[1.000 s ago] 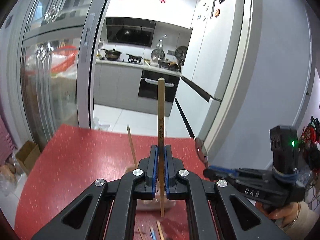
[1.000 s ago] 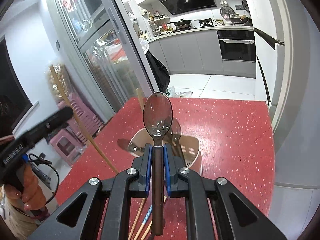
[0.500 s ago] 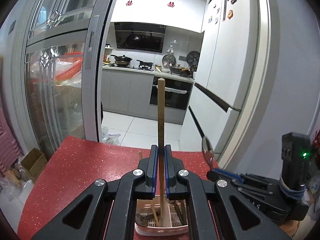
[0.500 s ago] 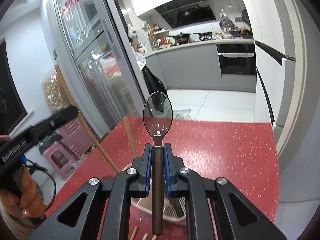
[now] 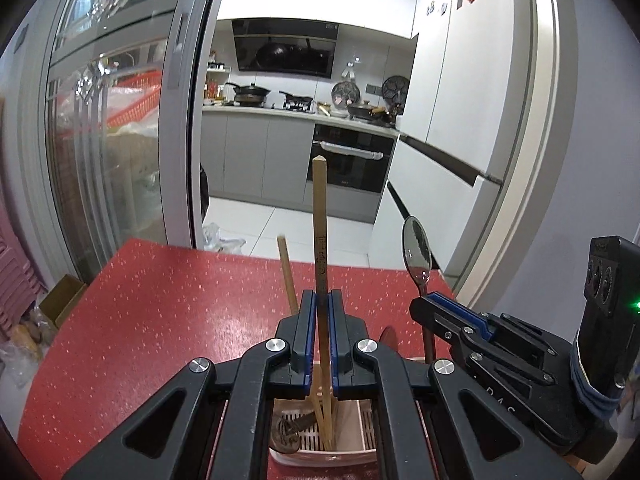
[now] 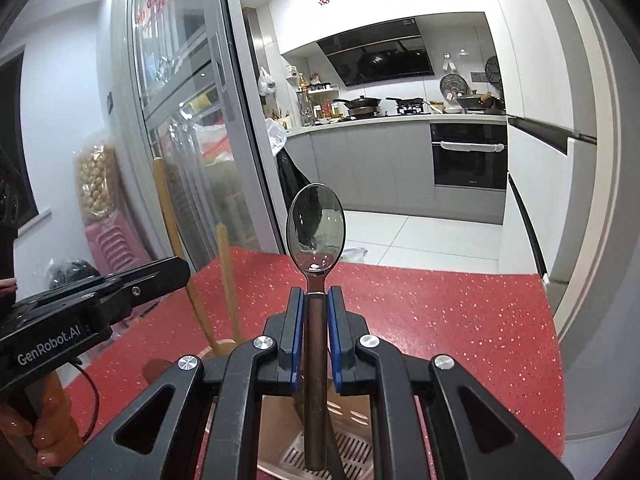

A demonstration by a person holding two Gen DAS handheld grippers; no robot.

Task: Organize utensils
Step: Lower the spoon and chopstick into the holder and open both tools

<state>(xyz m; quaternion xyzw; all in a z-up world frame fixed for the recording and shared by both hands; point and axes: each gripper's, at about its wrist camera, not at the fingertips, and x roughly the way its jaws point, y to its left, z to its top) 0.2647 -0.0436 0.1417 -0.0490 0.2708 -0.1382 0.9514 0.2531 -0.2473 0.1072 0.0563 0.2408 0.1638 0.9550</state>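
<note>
My left gripper (image 5: 319,300) is shut on a wooden chopstick (image 5: 320,224) held upright, its lower end inside the white utensil holder (image 5: 360,454) below. A second chopstick (image 5: 286,268) stands in the holder. My right gripper (image 6: 316,296) is shut on a metal spoon (image 6: 315,228), bowl up, its handle hanging over the holder (image 6: 352,432). The right gripper (image 5: 428,308) also shows in the left wrist view with the spoon (image 5: 416,248). The left gripper (image 6: 176,276) shows in the right wrist view with the chopstick (image 6: 168,216).
The holder stands on a red speckled table (image 5: 160,304). Dark utensils (image 5: 292,428) lie inside it. A glass sliding door (image 5: 100,140) is at the left, a white fridge (image 5: 460,120) at the right, a kitchen behind.
Both grippers rose and came in over the holder with their utensils. The chopstick's lower end now sits in the holder. The loose chopsticks on the table have dropped out of view.
</note>
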